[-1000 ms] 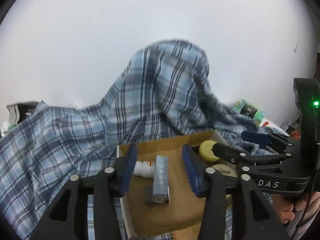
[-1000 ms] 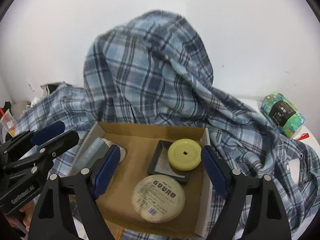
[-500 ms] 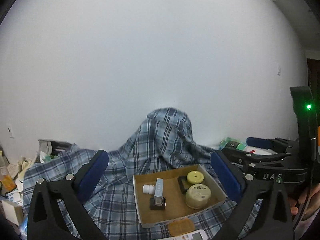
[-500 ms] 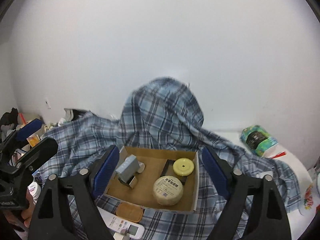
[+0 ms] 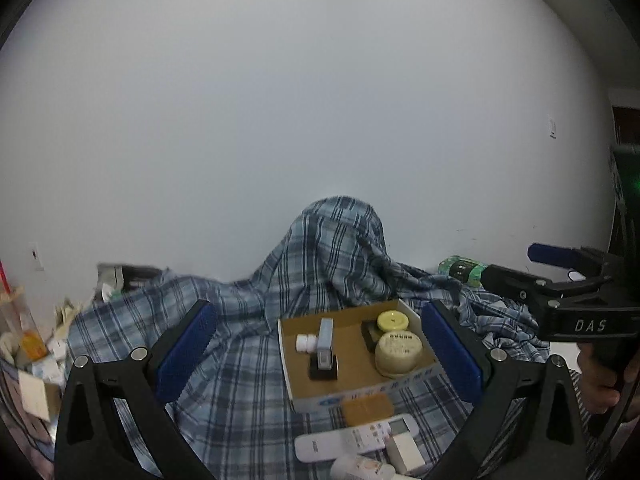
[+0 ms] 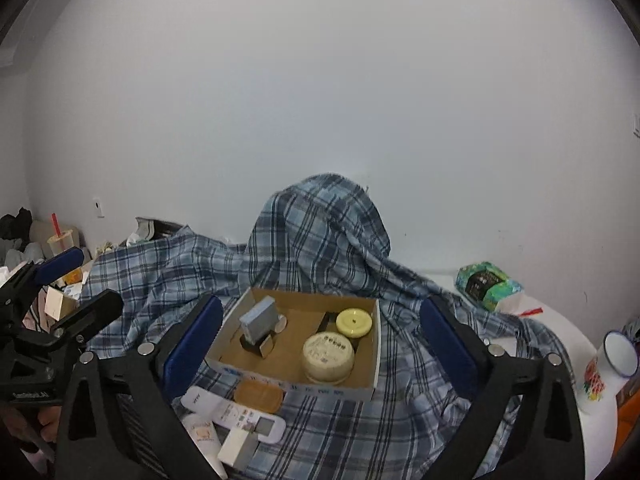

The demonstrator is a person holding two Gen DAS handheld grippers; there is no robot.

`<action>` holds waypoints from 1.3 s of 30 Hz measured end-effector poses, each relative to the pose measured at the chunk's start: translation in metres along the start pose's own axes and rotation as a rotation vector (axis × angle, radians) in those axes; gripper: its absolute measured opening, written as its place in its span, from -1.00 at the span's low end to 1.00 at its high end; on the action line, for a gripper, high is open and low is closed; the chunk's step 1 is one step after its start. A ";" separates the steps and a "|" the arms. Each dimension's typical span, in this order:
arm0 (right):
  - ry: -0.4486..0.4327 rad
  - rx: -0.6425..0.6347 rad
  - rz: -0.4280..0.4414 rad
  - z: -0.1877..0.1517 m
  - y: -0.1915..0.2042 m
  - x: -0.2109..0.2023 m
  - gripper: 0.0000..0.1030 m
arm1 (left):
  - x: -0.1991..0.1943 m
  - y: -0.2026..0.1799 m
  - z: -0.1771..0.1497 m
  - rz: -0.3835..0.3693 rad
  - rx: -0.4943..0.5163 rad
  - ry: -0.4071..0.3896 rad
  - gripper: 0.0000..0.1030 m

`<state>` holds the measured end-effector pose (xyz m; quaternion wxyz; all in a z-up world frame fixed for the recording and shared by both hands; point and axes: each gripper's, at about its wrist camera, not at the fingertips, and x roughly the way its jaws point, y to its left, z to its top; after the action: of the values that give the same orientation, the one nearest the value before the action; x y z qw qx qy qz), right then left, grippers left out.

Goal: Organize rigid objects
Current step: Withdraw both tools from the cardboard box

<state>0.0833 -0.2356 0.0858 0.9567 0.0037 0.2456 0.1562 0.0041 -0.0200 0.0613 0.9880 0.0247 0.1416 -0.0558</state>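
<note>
A shallow cardboard box (image 5: 308, 396) (image 6: 372, 384) sits on a blue plaid cloth. It holds a grey box (image 5: 325, 334) (image 6: 259, 318) leaning on a small black item, a white bottle (image 5: 306, 343), a cream round tin (image 5: 398, 347) (image 6: 328, 356) and a yellow round lid (image 5: 393, 320) (image 6: 354, 321). In front of the box lie a tan oval case (image 5: 366, 408) (image 6: 258, 395), a white remote (image 5: 356, 438) (image 6: 236, 414), a small white box (image 5: 404, 454) (image 6: 238, 450) and a tube (image 6: 202, 432). My left gripper (image 5: 320, 354) and right gripper (image 6: 320, 344) are open, empty and well back from the box.
The plaid cloth (image 5: 336, 240) (image 6: 320, 216) rises over a hidden hump behind the box, against a white wall. A green packet (image 5: 460, 268) (image 6: 486, 282) lies at the right. A floral enamel mug (image 6: 614, 360) stands far right. Clutter and a drink cup (image 6: 60, 242) sit at the left.
Both grippers have pulled back and up from the box and the left jaws have opened wide. The grey box stays in the cardboard box. The items in front came into view.
</note>
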 end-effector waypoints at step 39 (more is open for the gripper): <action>0.224 0.034 0.045 -0.079 -0.004 0.059 0.94 | 0.048 0.009 -0.078 -0.048 -0.062 0.207 1.00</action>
<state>0.0961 -0.2269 -0.0112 0.9193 0.0082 0.3534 0.1730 0.0297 -0.0106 -0.0271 0.9667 -0.0037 0.2454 -0.0720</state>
